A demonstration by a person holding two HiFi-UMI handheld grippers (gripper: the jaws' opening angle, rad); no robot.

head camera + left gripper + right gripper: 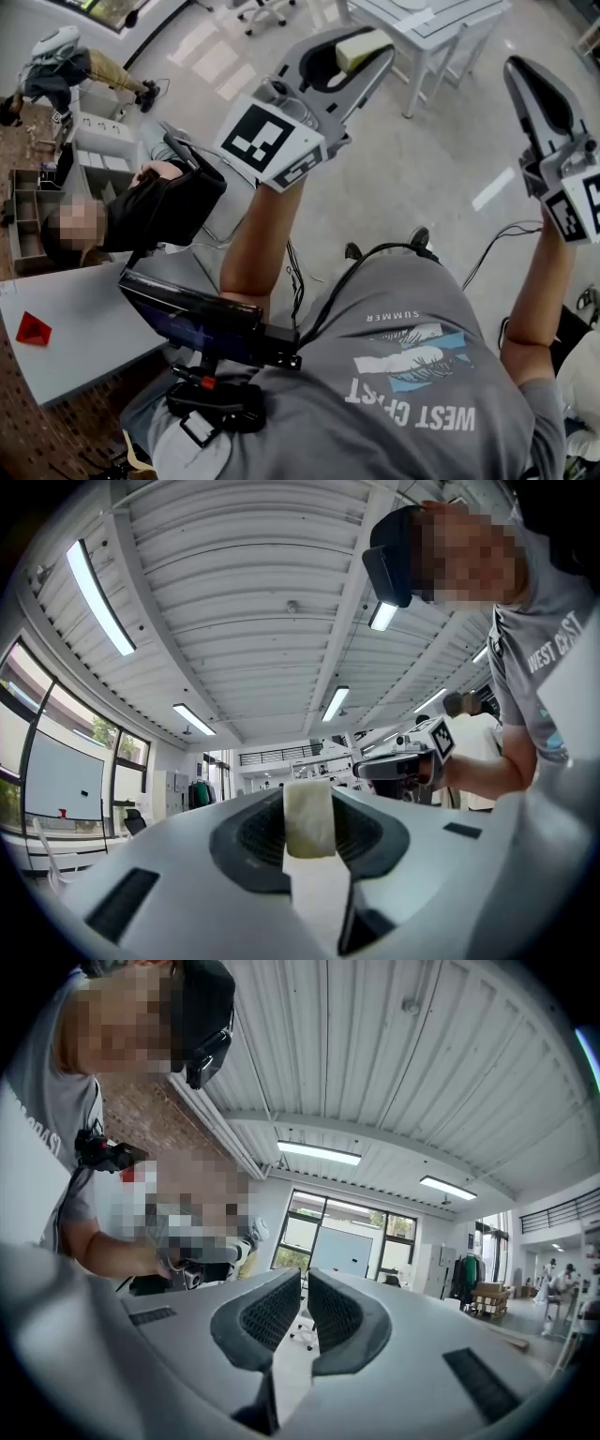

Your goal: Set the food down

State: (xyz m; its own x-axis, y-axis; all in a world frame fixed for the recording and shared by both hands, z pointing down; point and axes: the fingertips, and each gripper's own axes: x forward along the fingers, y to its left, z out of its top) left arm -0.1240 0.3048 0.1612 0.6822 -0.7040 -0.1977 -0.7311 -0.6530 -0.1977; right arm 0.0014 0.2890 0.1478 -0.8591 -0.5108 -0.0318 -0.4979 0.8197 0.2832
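My left tongs [356, 52] are raised in the air and clamped on a pale cream, soft-looking rectangular block of food [309, 819]. It stands upright between the dark ribbed pads [253, 834], high above the grey floor [450, 159]. My right tongs [306, 1290] are lifted alongside, drawn together to a mere sliver, with nothing between them.

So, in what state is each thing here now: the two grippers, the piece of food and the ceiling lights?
left gripper: raised, jaws closed on the piece of food.
piece of food: pale block, clamped between the left jaws, up in the air, not yet set down.
right gripper: raised, jaws nearly together, nothing between them.
ceiling lights: on.
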